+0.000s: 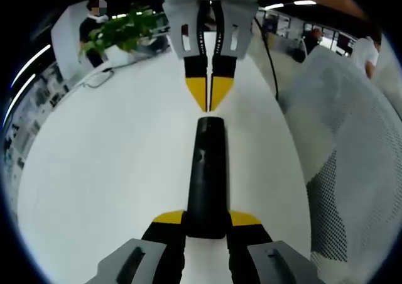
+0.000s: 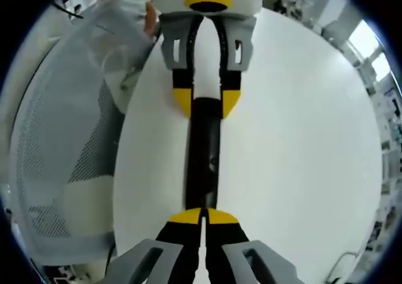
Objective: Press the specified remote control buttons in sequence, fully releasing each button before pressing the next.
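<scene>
The left gripper [image 1: 206, 224] has its yellow-tipped fingers [image 1: 168, 218] spread apart, one on each side of the near end of the black remote control [image 1: 206, 177], gripping it. The right gripper [image 2: 201, 216] faces it from the far end, its fingers [image 2: 183, 217] pressed together, tips at the remote's end.

both grippers, the left gripper [image 1: 206, 234] and the right gripper [image 2: 202, 220], have grey bodies with slots, black jaws and yellow tips.
</scene>
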`<state>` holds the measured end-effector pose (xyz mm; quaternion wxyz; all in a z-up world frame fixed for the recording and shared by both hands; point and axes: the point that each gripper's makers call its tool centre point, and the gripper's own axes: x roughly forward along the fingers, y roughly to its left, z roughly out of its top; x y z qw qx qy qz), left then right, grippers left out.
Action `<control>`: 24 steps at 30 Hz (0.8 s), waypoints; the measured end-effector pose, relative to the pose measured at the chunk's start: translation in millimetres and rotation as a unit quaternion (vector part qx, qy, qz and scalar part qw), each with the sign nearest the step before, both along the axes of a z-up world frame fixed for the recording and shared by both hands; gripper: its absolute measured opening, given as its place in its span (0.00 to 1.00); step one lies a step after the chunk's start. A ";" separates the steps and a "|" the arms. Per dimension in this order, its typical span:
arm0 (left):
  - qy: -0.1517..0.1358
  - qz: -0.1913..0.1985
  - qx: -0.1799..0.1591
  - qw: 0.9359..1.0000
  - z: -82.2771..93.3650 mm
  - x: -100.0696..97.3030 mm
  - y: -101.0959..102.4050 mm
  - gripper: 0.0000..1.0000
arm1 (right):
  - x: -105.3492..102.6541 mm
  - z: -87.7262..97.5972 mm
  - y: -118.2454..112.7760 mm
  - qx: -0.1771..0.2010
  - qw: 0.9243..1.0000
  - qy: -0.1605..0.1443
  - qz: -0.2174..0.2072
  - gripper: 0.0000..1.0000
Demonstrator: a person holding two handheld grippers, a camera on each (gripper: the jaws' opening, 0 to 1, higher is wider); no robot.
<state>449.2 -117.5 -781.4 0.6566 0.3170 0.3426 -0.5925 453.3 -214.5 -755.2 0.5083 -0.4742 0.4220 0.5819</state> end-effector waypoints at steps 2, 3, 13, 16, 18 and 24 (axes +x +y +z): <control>0.000 0.000 0.001 1.000 0.2 -0.1 -0.2 0.24 | -0.9 0.5 0.8 -0.001 1.000 0.000 0.002 0.00; 0.000 0.000 0.001 1.000 0.0 0.0 -0.1 0.24 | -1.3 0.5 1.1 -0.001 1.000 0.000 0.003 0.00; 0.001 -0.001 0.001 1.000 -0.9 0.8 0.3 0.24 | -7.1 -2.2 5.5 -0.005 1.000 0.002 0.010 0.00; 0.001 -0.001 0.000 1.000 -1.3 1.2 0.6 0.24 | -8.0 -3.3 7.7 -0.005 1.000 0.003 0.011 0.00; 0.000 -0.001 0.000 1.000 -1.0 0.7 0.5 0.24 | -8.1 -5.0 8.9 -0.005 1.000 0.004 0.012 0.00; 0.000 0.001 -0.001 1.000 -0.7 0.4 0.4 0.24 | -8.3 -12.9 9.1 -0.010 1.000 0.009 0.015 0.00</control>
